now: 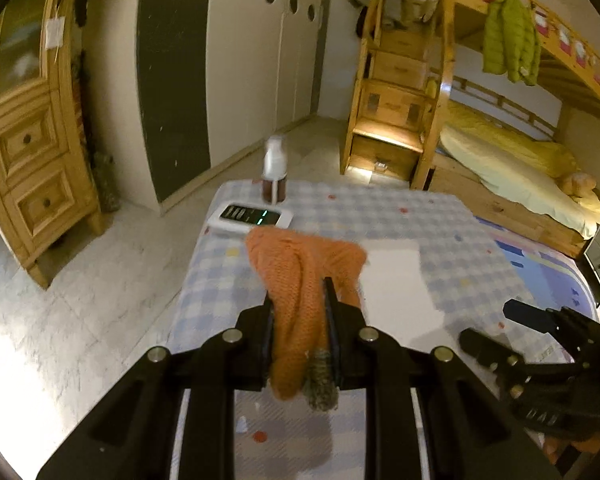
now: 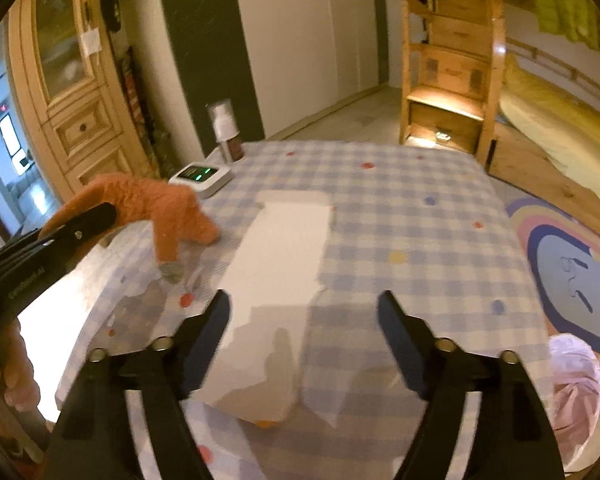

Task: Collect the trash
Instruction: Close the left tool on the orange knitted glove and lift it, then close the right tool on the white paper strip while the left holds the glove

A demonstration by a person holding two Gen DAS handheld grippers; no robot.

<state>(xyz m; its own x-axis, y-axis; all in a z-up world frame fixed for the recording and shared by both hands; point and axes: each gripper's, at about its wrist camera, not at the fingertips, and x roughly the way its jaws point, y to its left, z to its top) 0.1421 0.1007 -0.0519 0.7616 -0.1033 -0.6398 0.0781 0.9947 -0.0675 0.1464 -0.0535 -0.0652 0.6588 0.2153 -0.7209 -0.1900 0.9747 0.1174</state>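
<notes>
Left tool (image 1: 298, 292) grips orange knit cloth (image 1: 300, 264).

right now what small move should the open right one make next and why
Probably lower the right hand-held gripper onto the white paper and close: its jaws are open just above it, while the left hand-held gripper already clamps the orange cloth.

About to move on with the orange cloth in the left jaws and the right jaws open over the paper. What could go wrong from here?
1. The orange cloth hangs loose from the left gripper; its trailing end could drag across the white device or topple the spray bottle beyond it.
2. The white paper lies flat on the tablecloth, so the open right gripper may pinch fabric instead.
</notes>
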